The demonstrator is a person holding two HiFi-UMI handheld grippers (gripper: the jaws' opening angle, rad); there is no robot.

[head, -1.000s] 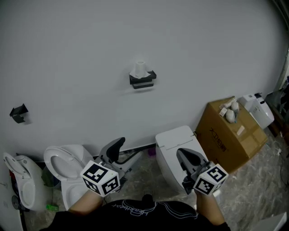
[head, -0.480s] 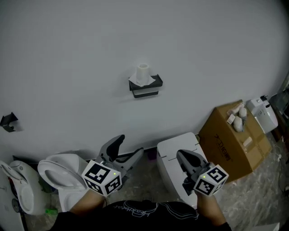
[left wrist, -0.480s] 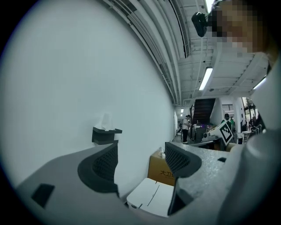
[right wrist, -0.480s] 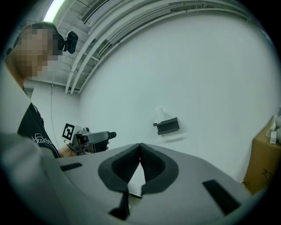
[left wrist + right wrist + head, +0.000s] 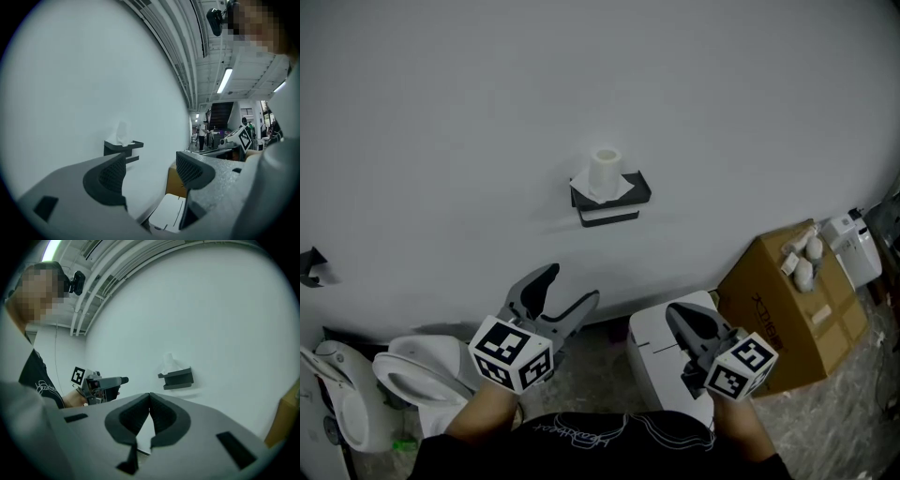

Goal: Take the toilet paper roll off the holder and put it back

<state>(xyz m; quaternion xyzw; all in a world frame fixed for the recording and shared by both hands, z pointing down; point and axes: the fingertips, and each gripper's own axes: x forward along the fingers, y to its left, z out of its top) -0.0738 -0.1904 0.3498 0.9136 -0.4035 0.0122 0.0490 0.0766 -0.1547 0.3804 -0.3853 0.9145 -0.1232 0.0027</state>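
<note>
A white toilet paper roll (image 5: 605,170) stands upright on a black wall-mounted holder (image 5: 611,199) in the middle of the white wall, with a loose sheet under it. The roll (image 5: 123,133) and holder (image 5: 123,149) show small in the left gripper view, and the roll (image 5: 169,363) sits atop the holder (image 5: 178,378) in the right gripper view. My left gripper (image 5: 565,289) is open and empty, well below and left of the holder. My right gripper (image 5: 682,321) is shut on nothing, low at the right, far from the roll.
A white toilet (image 5: 670,361) stands below the holder, with a cardboard box (image 5: 786,297) and a white appliance (image 5: 856,246) to its right. Another toilet (image 5: 417,375) and a urinal (image 5: 337,403) stand at the lower left. A small black bracket (image 5: 311,265) is on the wall at far left.
The view has shifted so the holder and roll sit lower and slightly right in frame. My left gripper has risen and opened wider; the right gripper stays shut.
</note>
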